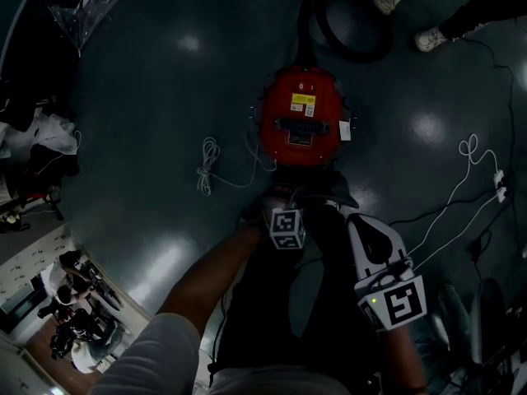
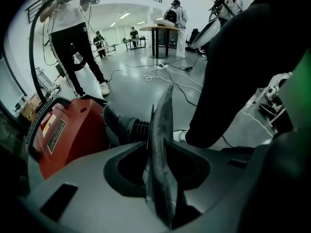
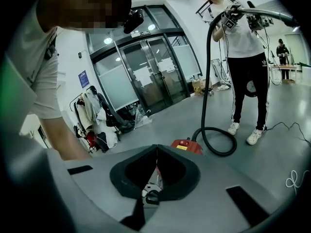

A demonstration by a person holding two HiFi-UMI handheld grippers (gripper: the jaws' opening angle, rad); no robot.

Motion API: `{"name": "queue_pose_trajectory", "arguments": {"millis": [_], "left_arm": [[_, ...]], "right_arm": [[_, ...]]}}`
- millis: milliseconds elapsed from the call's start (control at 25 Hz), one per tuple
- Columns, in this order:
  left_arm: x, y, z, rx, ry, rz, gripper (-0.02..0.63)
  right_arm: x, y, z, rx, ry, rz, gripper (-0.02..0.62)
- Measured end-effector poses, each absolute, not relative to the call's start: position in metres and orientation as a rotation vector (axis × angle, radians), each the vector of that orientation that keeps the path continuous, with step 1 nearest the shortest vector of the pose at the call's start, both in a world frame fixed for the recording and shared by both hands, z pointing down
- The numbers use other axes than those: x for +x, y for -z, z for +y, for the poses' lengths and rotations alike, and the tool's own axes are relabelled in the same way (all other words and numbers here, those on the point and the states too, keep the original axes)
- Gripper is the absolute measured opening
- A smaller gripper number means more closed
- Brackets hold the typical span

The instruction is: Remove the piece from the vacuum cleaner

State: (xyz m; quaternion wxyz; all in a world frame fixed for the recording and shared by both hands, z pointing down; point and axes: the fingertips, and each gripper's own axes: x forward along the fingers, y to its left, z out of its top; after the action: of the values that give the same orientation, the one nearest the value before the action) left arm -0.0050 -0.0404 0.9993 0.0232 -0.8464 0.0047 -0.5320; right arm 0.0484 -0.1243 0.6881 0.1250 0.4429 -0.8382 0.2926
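Red canister vacuum cleaner (image 1: pixel 300 126) stands mid-scene on the glossy grey floor (image 1: pixel 165 97). Its black hose (image 1: pixel 350 35) loops off the far end, toward a second person's white shoes (image 1: pixel 428 38). A white coiled cable (image 1: pixel 210 167) lies on the floor just left of the cleaner.

Left gripper (image 2: pixel 160 106) is at the cleaner's near end. Its jaws stand slightly spread with nothing between them. A black ribbed fitting (image 2: pixel 133 127) on the red body sits just left of the jaws, not touched (whether this is the piece to come off cannot be told).

Right gripper (image 3: pixel 156 161) is nearer and further right, well short of the cleaner, jaws pressed together on nothing.

The second person (image 3: pixel 245 47) stands at the far side holding the hose's upper end raised.
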Motion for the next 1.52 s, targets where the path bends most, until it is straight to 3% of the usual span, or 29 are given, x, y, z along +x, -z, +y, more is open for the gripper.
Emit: {"name": "queue_pose_trajectory", "arguments": {"millis": [80,200,1520], "left_arm": [[-0.004,-1.001,-0.046,-2.618,1.644,0.039,0.064],[-0.002,-1.001,-0.046,-2.639,1.631,0.023,0.037],[-0.006,-0.979,0.007,-2.713,1.601,-0.345,0.028]], "right_arm": [[0.052,-0.689,-0.125,1.292,-0.852,-2.436,0.017],[0.056,-0.690,-0.121,1.290,-0.855,-2.425,0.017],[0.049,-0.665,-0.077,1.263,-0.929,-2.402,0.017]]}}
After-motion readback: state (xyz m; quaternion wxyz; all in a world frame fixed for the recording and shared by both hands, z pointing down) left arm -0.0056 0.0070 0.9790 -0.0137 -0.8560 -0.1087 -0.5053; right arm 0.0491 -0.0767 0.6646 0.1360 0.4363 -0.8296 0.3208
